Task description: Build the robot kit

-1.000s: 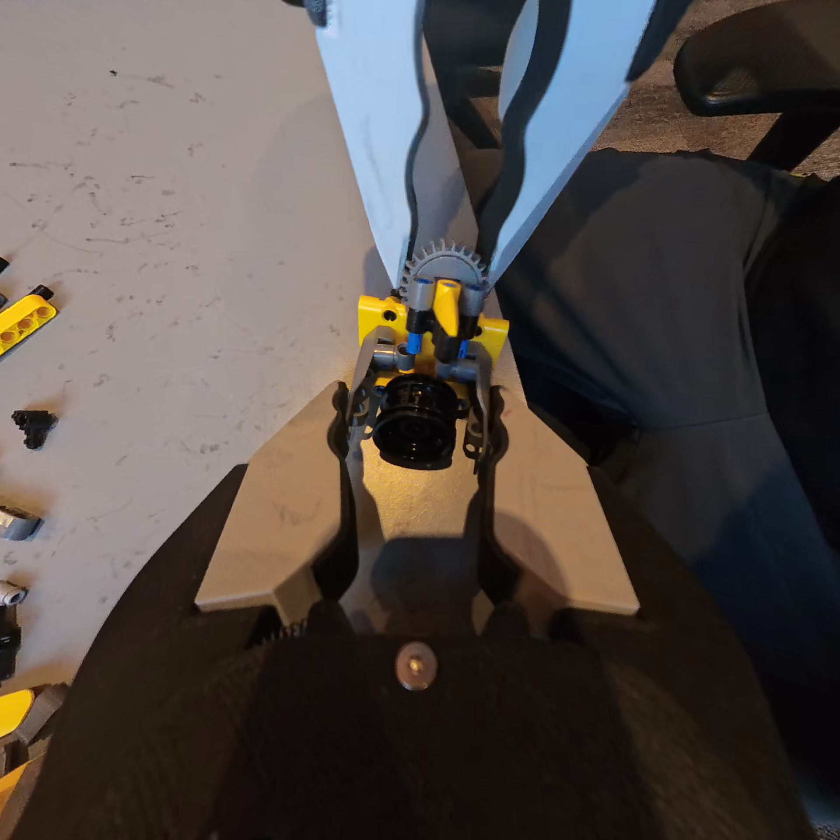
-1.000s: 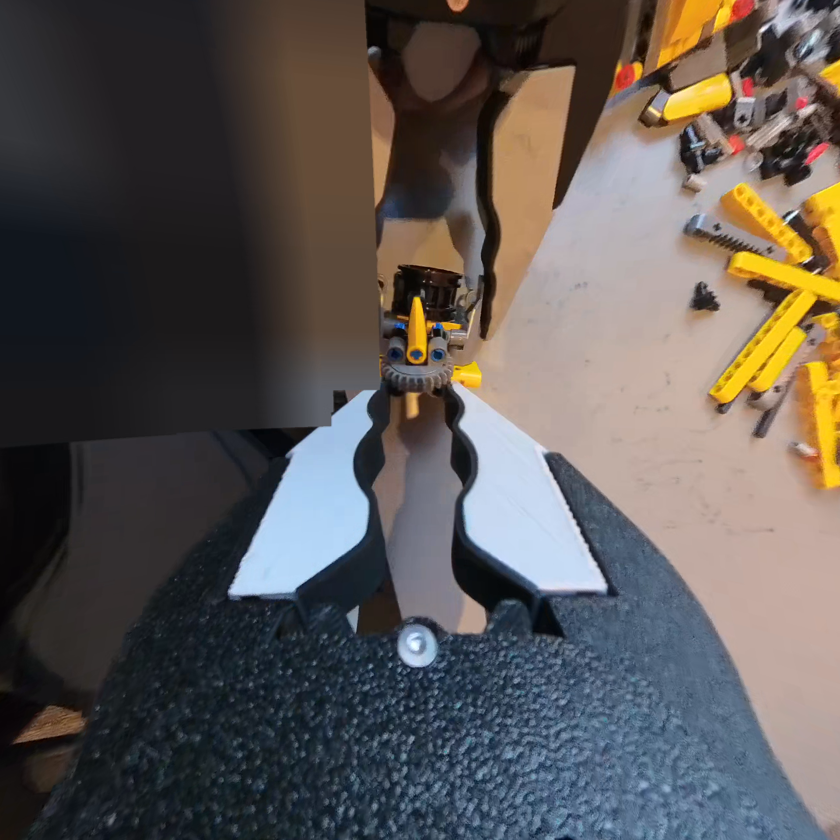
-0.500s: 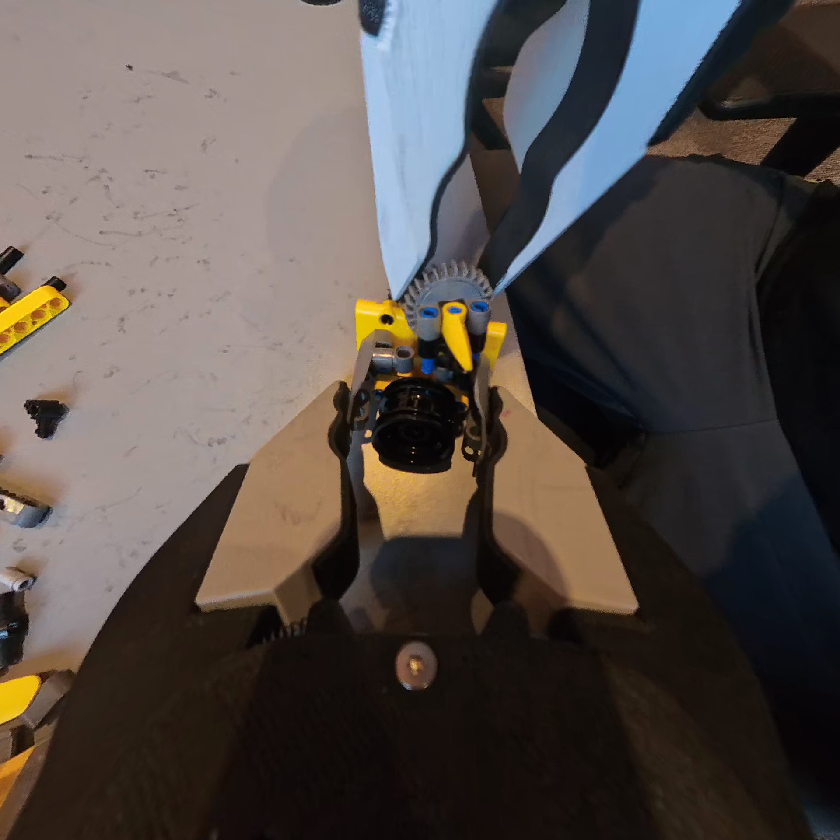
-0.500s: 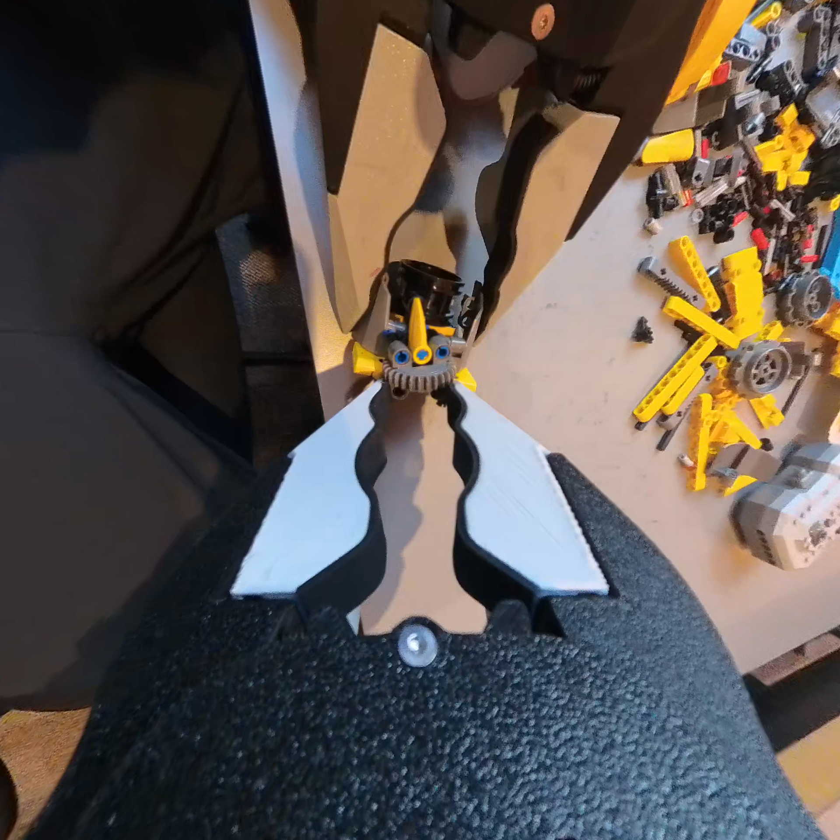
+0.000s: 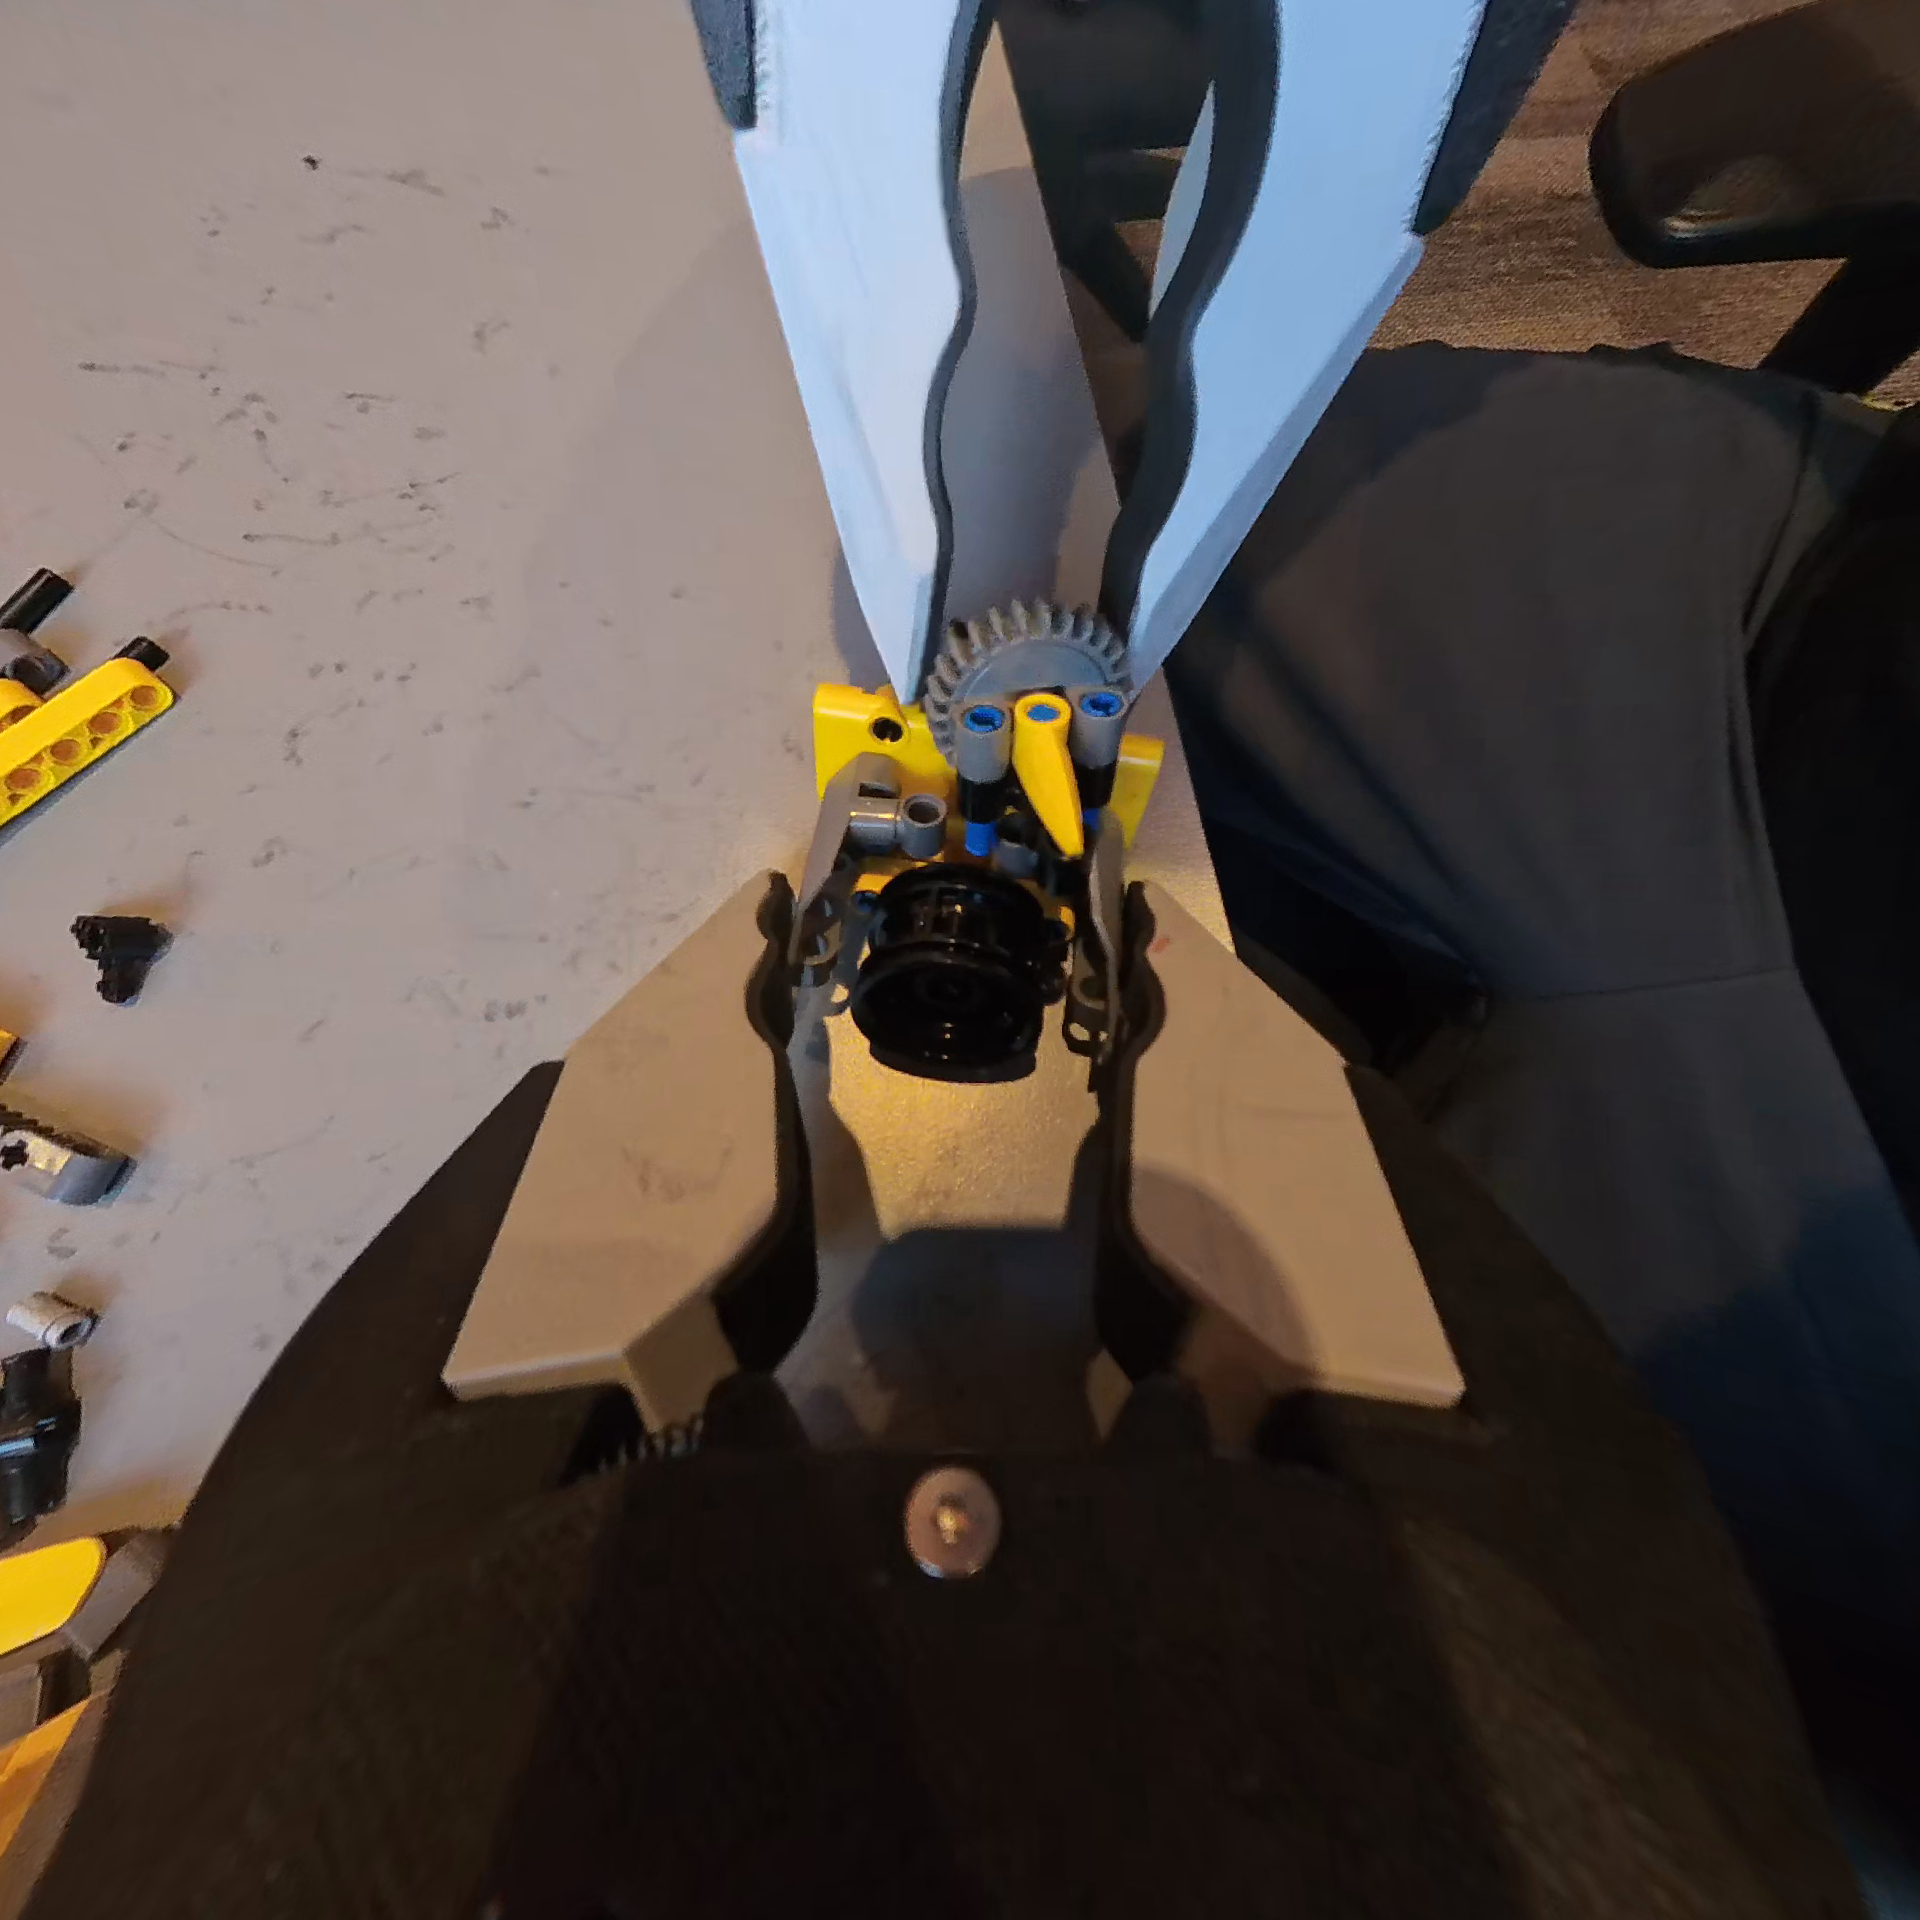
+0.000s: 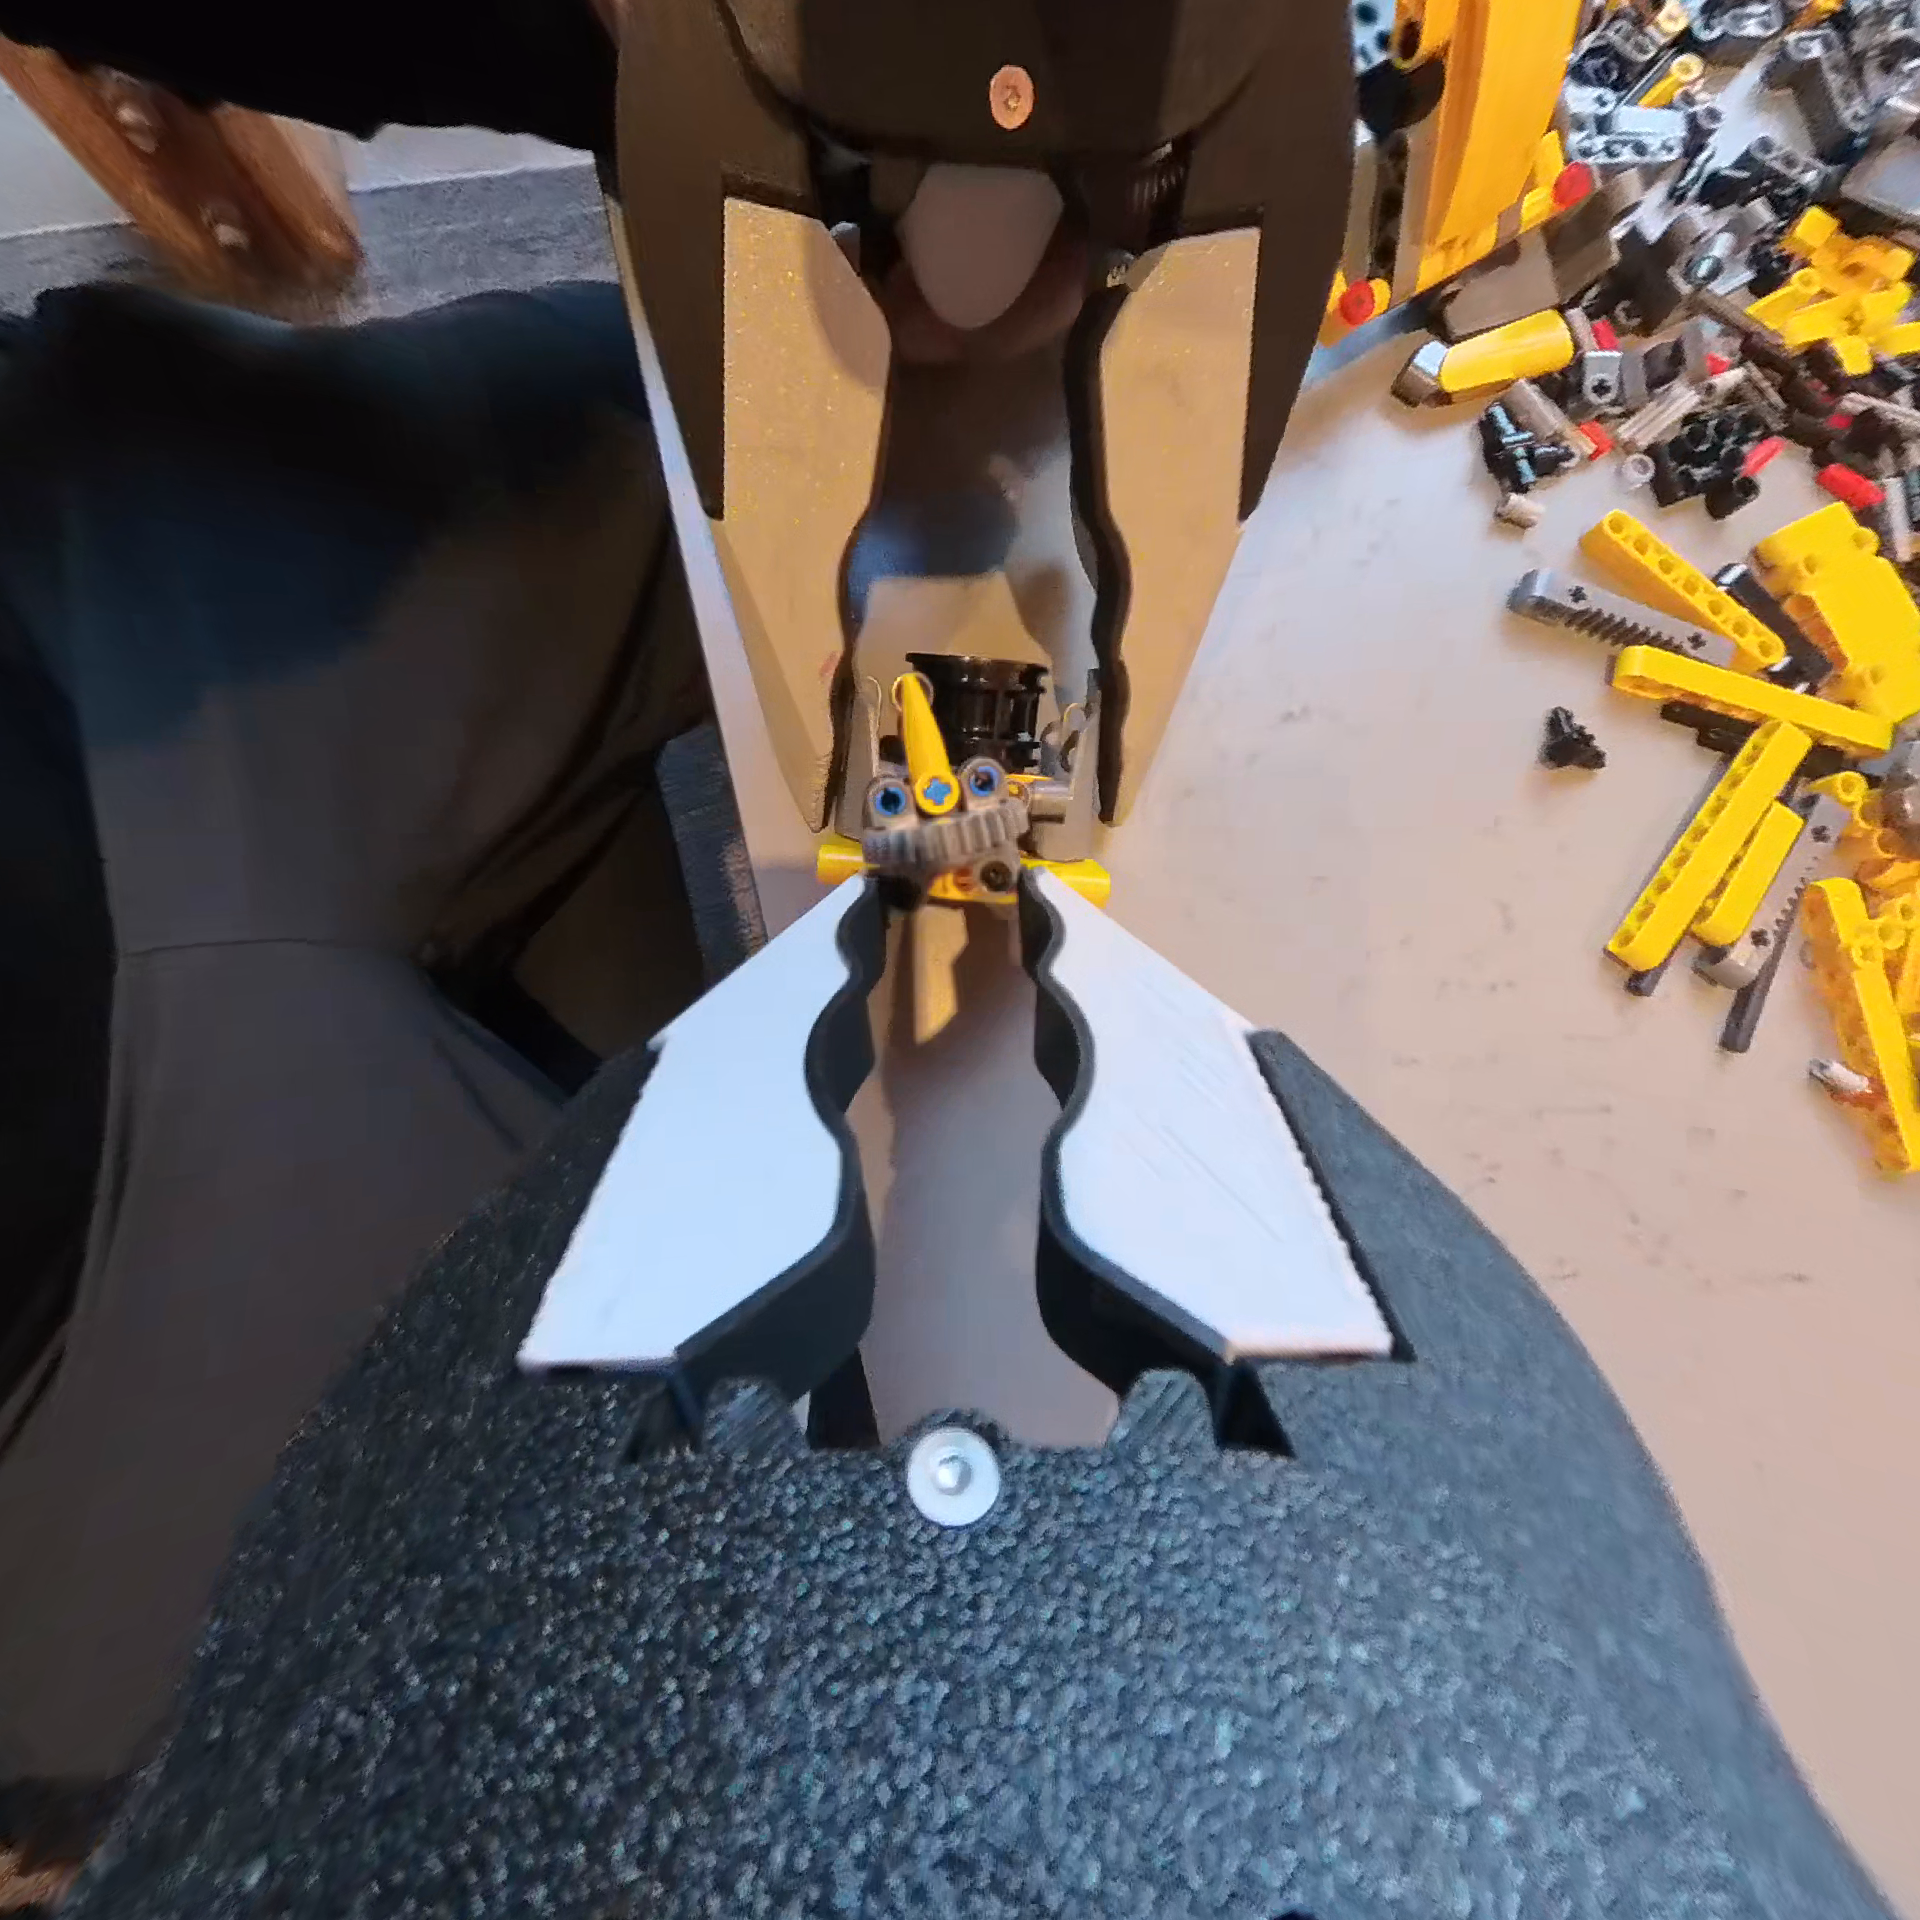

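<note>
A small brick assembly (image 5: 883, 727) has a yellow frame, a black wheel hub, grey side arms, a yellow pointed piece and a grey gear (image 5: 1023, 665). It is held just above the table edge. My left gripper (image 5: 951, 935), with tan fingers, is shut on the grey side arms around the hub. My right gripper (image 5: 1023, 670), with white fingers, comes in from the far side and its tips clamp the gear. In the right wrist view the right gripper (image 6: 945, 883) grips the gear end of the assembly (image 6: 977, 707), and the left gripper (image 6: 961, 800) faces it.
A pile of yellow, black and grey bricks (image 6: 1766, 727) covers the table to the right in the right wrist view. Loose pieces, including a yellow beam (image 5: 83, 727), lie at the left. The table edge (image 5: 1184, 790), a person's dark-clothed lap (image 5: 1558, 831) and a chair armrest (image 5: 1756, 177) are close by. Less than 4 cm separates the two grippers' tips.
Both grippers keep their hold on the assembly. The right gripper has swung round, so its view now takes in more of the brick pile. The yellow pointed piece now leans to one side.
</note>
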Tool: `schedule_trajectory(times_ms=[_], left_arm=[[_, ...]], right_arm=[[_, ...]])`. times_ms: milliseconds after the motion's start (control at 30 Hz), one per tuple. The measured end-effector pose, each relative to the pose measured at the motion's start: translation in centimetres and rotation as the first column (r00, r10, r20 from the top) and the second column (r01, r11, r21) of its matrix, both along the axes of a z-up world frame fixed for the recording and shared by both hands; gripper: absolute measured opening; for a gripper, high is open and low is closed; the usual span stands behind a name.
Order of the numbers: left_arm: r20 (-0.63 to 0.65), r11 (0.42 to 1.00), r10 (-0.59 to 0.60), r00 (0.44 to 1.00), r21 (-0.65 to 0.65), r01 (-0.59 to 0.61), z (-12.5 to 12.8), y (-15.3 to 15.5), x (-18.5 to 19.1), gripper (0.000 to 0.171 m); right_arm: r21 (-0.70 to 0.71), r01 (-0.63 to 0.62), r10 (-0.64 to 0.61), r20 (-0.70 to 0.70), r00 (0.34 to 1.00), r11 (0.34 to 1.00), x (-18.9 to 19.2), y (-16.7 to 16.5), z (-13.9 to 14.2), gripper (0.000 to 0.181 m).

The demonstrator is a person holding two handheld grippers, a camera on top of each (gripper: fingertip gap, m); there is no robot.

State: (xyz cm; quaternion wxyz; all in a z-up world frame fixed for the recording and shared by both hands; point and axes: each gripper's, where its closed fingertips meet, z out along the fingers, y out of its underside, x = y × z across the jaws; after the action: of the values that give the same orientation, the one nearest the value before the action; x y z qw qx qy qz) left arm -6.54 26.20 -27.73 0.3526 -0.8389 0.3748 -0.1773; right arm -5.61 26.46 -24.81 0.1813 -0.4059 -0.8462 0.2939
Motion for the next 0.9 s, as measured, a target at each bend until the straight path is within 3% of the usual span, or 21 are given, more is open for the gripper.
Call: schedule_trajectory(times_ms=[33, 500, 800, 900], left_arm=[[-0.002, 1.000, 0.000, 1.000, 0.003, 0.000, 0.0, 0.0, 0.0, 0.062], [-0.022, 0.999, -0.045, 0.999, 0.029, 0.046, 0.0, -0.5, 0.4, 0.061], [0.017, 0.997, -0.081, 0.997, -0.012, 0.081, 0.1, -1.0, 0.8, 0.062], [0.014, 0.995, -0.097, 0.995, -0.010, 0.097, 0.1, -1.2, 1.0, 0.062]], right_arm=[[0.008, 0.010, -0.010, -0.020, 1.000, 1.000, 0.0, 0.1, 0.1, 0.025], [-0.208, 0.095, -0.152, -0.274, 0.950, 0.973, 1.5, 0.7, 1.5, 0.039], [-0.287, 0.031, -0.122, -0.303, 0.945, 0.957, 2.4, -0.2, 0.9, 0.045], [-0.267, -0.022, -0.079, -0.360, 0.929, 0.963, 2.3, 0.0, 1.8, 0.034]])
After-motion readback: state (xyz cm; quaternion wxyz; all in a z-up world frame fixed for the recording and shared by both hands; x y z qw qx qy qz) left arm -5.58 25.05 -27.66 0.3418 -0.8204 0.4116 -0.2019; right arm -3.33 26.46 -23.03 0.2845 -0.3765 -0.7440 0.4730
